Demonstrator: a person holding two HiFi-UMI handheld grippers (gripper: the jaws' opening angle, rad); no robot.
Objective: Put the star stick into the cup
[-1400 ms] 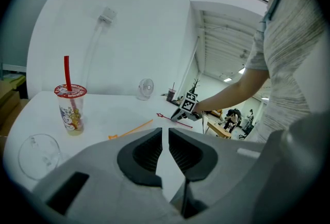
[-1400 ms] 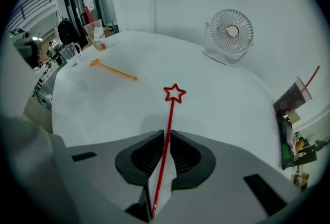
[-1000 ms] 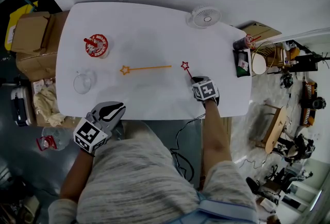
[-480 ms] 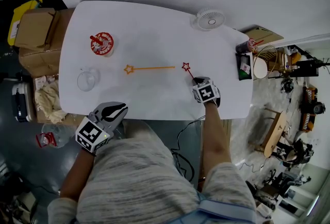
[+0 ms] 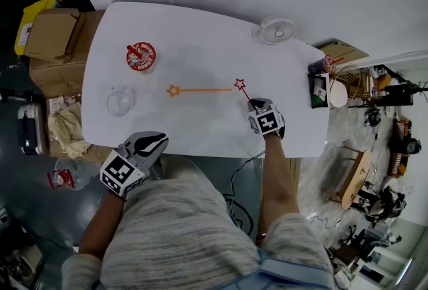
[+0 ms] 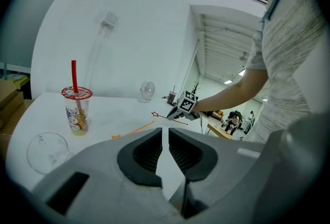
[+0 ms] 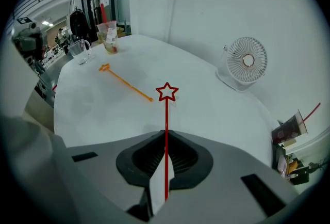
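Observation:
A red star stick (image 5: 243, 90) lies over the white table (image 5: 200, 41), star end pointing away from me. My right gripper (image 5: 255, 105) is shut on its shaft, and the right gripper view shows the stick (image 7: 166, 120) running out between the jaws to the star. An orange star stick (image 5: 200, 89) lies flat to its left. A clear glass cup (image 5: 120, 101) stands near the left edge, and a red-lidded drink cup (image 5: 140, 56) with a straw is behind it. My left gripper (image 5: 152, 143) hangs off the table's near edge, shut and holding nothing (image 6: 166, 138).
A small white fan (image 5: 277, 30) stands at the table's back right. Another drink cup (image 5: 317, 65) and a dark flat device (image 5: 315, 89) sit at the right edge. Cardboard boxes (image 5: 47, 35) are stacked on the floor to the left.
The head view has drifted a little, so the table sits further right in it. Both grippers and both sticks keep their places.

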